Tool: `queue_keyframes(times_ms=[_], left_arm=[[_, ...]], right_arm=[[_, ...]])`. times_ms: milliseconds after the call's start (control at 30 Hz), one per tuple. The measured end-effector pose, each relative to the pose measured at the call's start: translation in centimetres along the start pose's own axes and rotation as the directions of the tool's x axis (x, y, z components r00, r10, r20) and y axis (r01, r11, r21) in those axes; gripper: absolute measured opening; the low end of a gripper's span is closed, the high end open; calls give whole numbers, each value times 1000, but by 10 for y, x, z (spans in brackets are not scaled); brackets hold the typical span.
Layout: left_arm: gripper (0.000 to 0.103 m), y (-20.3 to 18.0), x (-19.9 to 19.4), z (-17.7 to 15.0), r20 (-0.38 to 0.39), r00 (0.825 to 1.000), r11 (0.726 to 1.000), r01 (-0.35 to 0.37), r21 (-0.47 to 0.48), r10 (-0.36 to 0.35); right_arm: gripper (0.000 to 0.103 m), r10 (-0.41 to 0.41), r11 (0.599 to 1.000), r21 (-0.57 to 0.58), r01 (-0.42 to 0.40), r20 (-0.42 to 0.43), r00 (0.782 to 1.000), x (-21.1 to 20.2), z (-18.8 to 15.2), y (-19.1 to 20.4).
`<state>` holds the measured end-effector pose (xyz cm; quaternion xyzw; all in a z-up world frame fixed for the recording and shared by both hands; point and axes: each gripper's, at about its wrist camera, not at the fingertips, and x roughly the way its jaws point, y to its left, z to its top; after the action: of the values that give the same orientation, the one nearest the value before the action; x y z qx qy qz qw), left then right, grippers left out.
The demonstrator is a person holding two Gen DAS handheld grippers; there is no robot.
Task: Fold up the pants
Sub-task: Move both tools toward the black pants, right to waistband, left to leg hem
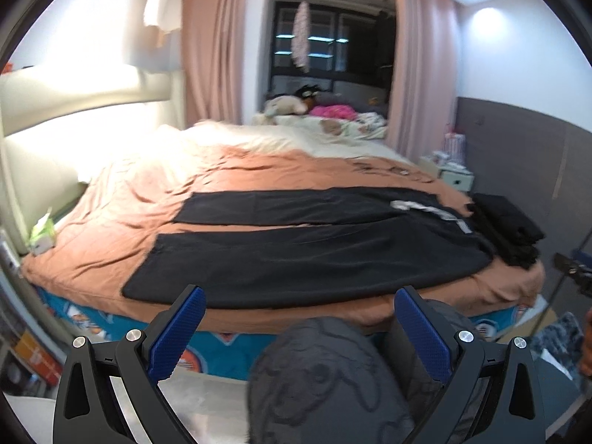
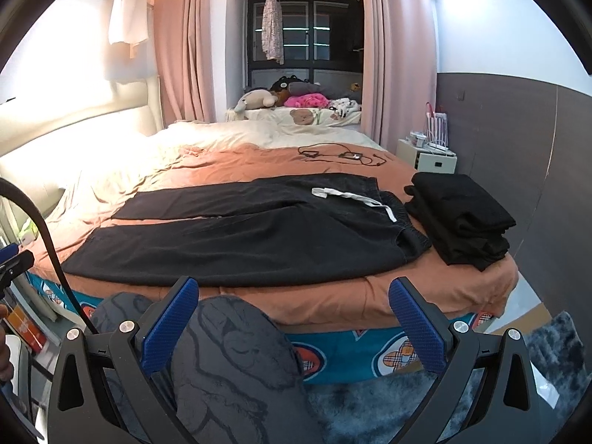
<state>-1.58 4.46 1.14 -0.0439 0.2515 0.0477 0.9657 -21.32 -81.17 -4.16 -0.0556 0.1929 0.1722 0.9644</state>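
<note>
Black pants [image 1: 296, 255] [image 2: 236, 240] lie flat across the orange bedspread, legs side by side pointing left, waistband with a white drawstring [image 2: 351, 199] at the right. My left gripper [image 1: 299, 318] stands open below the bed's near edge, nothing between its blue pads. In the right wrist view my right gripper [image 2: 294, 309] is open too, held back from the bed, empty. A person's knee in grey patterned cloth [image 1: 333, 377] [image 2: 236, 362] sits between each pair of fingers.
A stack of folded black clothes [image 2: 462, 218] [image 1: 507, 229] rests at the bed's right corner. Cables [image 2: 340, 155] lie farther back on the bedspread [image 2: 222, 166]. A white nightstand [image 2: 429, 157] stands by the right wall. Plush toys [image 2: 259, 100] sit at the far end.
</note>
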Motion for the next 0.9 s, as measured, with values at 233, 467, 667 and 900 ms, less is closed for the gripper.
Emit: queue_keyframes(times_ms=[233,467,667,900], left_arm=[[103,32,46,6,-114,987,993,-116,-16,114],[103,51,81,7,-185,967,984,-180,2,178],[103,66,108,7,-236,953,979,-201,-27,189],[103,97,128,4,-262,943,967,-237,-92,206]], right_arm=[[103,-16,999,45,18,-45,999,42,18,-23],[103,-20,993,112,31,-98,995,83,36,-42],[103,-45,987,149,65,-133,990,107,45,-52],[103,-38,976,205,74,-172,984,143,52,-73]])
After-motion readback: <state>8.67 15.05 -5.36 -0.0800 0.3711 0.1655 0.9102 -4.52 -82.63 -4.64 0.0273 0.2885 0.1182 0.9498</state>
